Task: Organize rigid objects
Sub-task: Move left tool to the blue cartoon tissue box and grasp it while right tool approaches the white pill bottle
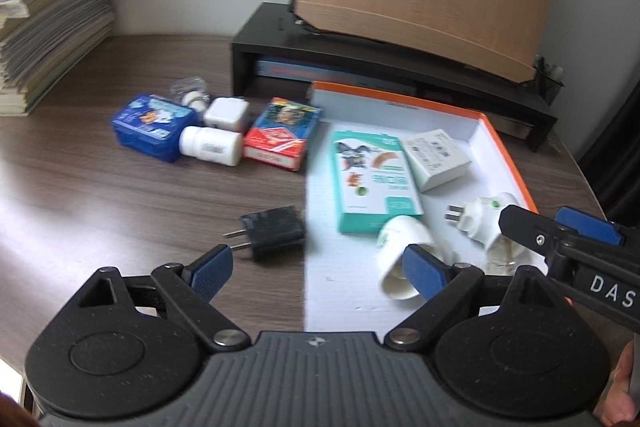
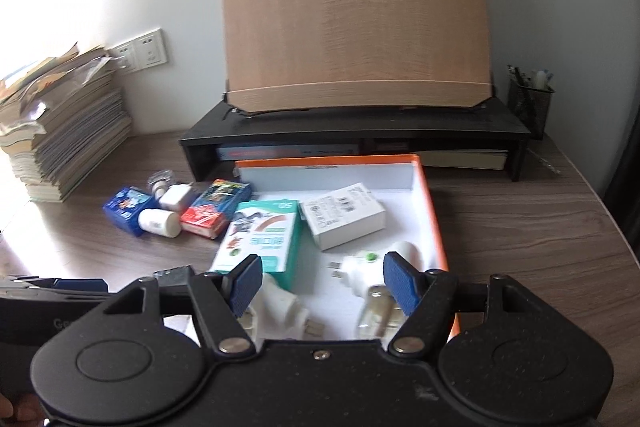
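An orange-rimmed white box (image 1: 508, 155) (image 2: 434, 211) lies on the brown table. It holds a teal carton (image 1: 372, 179) (image 2: 264, 243), a white carton (image 1: 434, 159) (image 2: 344, 215), a white plug-in device (image 1: 484, 219) (image 2: 360, 261) and a white cylinder (image 1: 404, 259) (image 2: 280, 303). A black plug adapter (image 1: 272, 233) lies on the table left of the box. My left gripper (image 1: 318, 271) stands open just behind it, holding nothing. My right gripper (image 2: 323, 283) (image 1: 556, 227) hangs open over the box's near end, with nothing gripped.
Left of the box sit a blue case (image 1: 148, 127), a white bottle (image 1: 210, 145), a white charger cube (image 1: 226, 113) and a red card box (image 1: 282, 133). Behind stands a black riser (image 2: 360, 135) bearing a wooden board (image 2: 356, 19). Stacked books (image 1: 52, 27) fill the far left.
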A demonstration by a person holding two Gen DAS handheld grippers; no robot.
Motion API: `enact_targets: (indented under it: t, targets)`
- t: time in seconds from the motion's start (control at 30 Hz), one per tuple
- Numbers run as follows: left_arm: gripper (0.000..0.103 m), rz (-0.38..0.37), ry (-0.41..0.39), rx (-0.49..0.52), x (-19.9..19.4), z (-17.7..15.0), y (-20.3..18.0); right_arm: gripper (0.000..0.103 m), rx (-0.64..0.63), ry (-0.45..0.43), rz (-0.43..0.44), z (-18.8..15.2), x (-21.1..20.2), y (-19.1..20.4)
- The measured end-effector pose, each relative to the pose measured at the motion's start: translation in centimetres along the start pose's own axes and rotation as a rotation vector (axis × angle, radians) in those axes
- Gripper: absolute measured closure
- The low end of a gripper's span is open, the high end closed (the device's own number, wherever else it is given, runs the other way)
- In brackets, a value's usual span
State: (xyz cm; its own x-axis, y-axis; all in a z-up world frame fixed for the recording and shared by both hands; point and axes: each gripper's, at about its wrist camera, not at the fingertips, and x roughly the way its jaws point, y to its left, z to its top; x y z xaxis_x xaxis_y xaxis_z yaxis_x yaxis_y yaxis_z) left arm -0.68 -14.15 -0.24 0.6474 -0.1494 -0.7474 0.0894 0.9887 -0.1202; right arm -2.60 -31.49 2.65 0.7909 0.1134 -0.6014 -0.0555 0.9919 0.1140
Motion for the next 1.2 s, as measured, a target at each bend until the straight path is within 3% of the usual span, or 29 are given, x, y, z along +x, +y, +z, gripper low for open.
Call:
enact_targets:
  t: [0.57,0.93,1.2]
  targets:
    - [0.009,0.111,-0.009,-0.103,-1.6,-0.3,6.5,0.022,-0.078,0.028,0.108,0.0,1.3,5.7]
    - [0.008,0.148,-0.009,-0.121,-0.7,0.8,9.6,0.022,-0.08,0.041,0.103,-0.1,2.2,7.4]
    - [0.007,0.169,-0.02,-0.181,1.7,4.1,12.6,0.022,-0.063,0.053,0.068,-0.2,3.2,8.3]
